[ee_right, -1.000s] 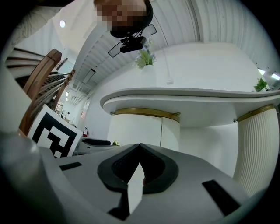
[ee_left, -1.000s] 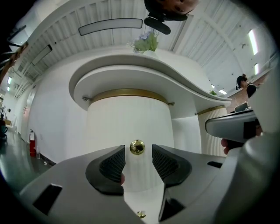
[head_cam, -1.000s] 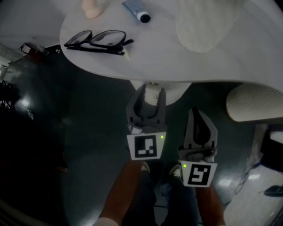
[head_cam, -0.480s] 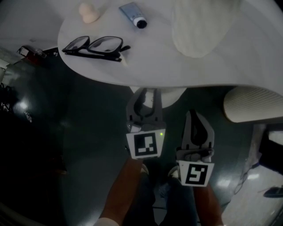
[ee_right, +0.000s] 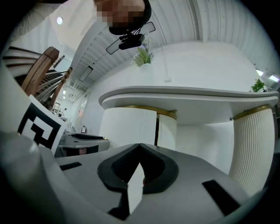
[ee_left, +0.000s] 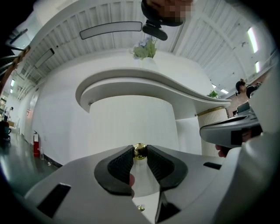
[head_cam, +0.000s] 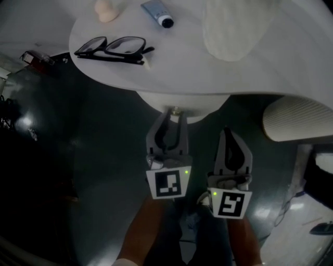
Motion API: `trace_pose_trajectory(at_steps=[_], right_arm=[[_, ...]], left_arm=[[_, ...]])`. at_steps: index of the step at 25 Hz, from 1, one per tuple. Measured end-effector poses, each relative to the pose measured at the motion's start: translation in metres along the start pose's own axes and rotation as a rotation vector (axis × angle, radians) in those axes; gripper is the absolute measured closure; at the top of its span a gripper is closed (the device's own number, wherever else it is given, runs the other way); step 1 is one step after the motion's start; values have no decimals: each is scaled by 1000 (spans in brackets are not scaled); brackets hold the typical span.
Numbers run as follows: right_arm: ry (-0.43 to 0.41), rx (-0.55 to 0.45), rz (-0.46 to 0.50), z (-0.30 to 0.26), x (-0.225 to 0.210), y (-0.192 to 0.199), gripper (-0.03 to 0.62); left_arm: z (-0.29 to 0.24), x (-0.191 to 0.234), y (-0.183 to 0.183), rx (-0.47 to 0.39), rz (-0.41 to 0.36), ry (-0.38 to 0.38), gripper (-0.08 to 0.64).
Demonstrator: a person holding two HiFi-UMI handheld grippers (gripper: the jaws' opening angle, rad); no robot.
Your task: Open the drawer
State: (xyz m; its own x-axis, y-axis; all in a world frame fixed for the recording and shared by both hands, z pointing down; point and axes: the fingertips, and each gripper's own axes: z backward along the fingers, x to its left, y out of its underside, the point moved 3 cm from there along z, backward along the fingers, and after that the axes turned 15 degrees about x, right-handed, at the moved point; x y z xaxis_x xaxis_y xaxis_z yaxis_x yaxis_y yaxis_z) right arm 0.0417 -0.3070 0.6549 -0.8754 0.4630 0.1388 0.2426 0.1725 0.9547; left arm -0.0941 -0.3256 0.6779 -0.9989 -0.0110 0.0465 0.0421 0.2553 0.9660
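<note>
A: Middle of the head view, the left tongs (head_cam: pixel 174 114) point level at the drawer (head_cam: pixel 204 107). Its rounded white front sits just under the near edge of the table (head_cam: pixel 218 72).

B: And the left gripper view has the detail: a small gold knob (ee_left: pixel 140 150) right between the two dark pads. The tongs are closing, and both pads already press on that ball, one from each side.

A: So it's pinching the knob. What about the other hand?

B: The right tongs (head_cam: pixel 229 134) sit lower right of centre, beside the left ones and apart from the drawer. In their own view the tips meet, pressed together with nothing between them.

A: On the table, black glasses (head_cam: pixel 112 49) lie at upper left with their arms folded, and a small tube (head_cam: pixel 158 11) with a dark cap is at the top edge.

B: A ribbed pale column (head_cam: pixel 296 120) stands at the right, under the table's rim. The floor below is dark and glossy.
</note>
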Motion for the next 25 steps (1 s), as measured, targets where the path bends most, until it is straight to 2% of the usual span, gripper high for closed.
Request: trace_pose_trajectory(at_steps=[7, 11, 16, 20, 25], right_arm=[[-27, 18, -2, 21, 11, 5, 588], [-51, 42, -2, 36, 25, 12, 588], [-77, 59, -11, 58, 41, 24, 588], [-86, 57, -5, 101, 65, 40, 588], [-105, 77, -17, 95, 62, 37, 588]], left_arm=[[45, -11, 17, 43, -19, 9, 456], [68, -13, 28, 85, -70, 20, 456], [98, -14, 38, 78, -55, 16, 456], [152, -14, 61, 69, -44, 18, 456], [156, -16, 62, 96, -41, 15, 456]])
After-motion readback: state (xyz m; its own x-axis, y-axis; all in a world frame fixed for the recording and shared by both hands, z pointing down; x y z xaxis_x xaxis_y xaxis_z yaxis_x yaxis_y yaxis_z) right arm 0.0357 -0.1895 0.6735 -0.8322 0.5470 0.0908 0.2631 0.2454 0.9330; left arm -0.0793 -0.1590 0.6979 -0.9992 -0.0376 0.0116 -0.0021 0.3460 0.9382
